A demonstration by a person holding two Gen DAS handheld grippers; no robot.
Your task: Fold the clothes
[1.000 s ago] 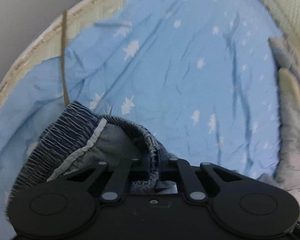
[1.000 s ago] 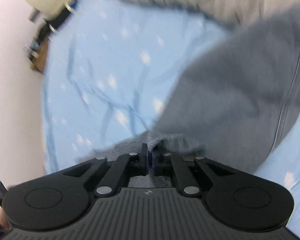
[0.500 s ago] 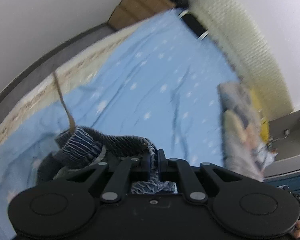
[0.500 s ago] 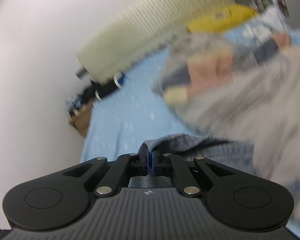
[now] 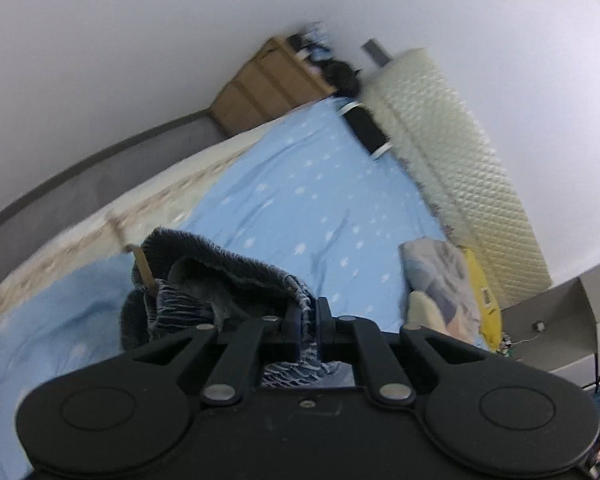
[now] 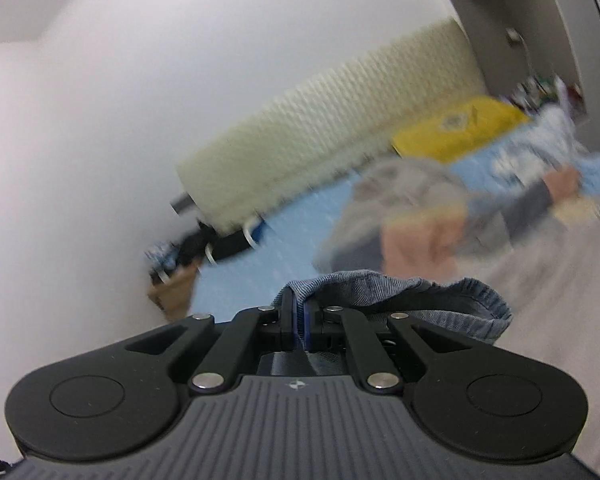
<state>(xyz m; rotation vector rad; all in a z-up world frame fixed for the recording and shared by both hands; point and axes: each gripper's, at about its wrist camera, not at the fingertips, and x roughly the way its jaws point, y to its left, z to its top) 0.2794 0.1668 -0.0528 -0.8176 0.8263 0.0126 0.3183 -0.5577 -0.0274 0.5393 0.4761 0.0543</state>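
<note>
Left tool (image 5: 309, 316): fingers pressed together on the gathered elastic waistband of a blue-grey denim garment (image 5: 220, 276), pinching the ruched edge. The garment bunches just ahead of the tool, lifted clear above the bed sheet (image 5: 308, 208), its waistband opening gaping toward the camera; a tan tag or strip (image 5: 144, 270) sticks up at its left side. Right tool (image 6: 301, 322): fingers likewise closed tight on a fold of the same sort of denim, a hemmed edge (image 6: 476, 292) curling off to the right of the tool. Whether both tools hold one garment cannot be told from either view alone, though the cloth matches. Bed sheet light blue with small white motifs, wrinkled. Beyond it, a cream quilted headboard (image 5: 460, 152) along the far edge, a black strap-like item (image 5: 366, 130) at its foot, and a wooden cabinet (image 5: 268, 84) in the corner against a white wall. To the right on the bed, a loose pile of clothes (image 5: 440, 280), greys and pale tones, with a yellow piece (image 5: 480, 296) next to it. Right view is motion-blurred; the pile there (image 6: 440, 216) reads only as smeared grey, peach and blue.
</note>
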